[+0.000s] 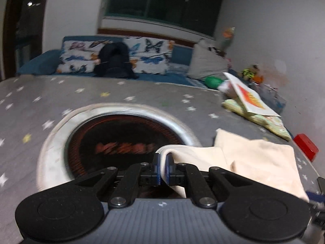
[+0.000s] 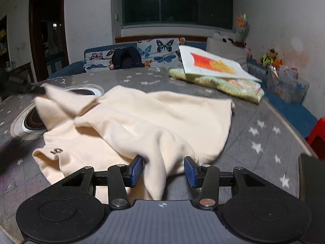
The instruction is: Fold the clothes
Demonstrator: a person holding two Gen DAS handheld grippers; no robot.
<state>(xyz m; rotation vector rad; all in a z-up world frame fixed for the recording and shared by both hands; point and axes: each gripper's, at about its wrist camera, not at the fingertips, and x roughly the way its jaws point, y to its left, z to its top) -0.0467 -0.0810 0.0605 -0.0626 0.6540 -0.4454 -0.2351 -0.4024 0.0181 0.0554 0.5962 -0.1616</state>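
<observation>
A cream garment lies crumpled on the grey star-patterned table. My left gripper is shut on an edge of the cream garment, lifting it over a round burner set in the table. In the right wrist view the left gripper shows blurred at the far left, pulling a corner up. My right gripper is open, its blue pads either side of a fold of the garment near the front edge.
A round induction burner with a metal rim is set in the table. A folded green patterned cloth with a picture book on it lies at the back right. A red stool stands beside the table. A sofa with butterfly cushions is behind.
</observation>
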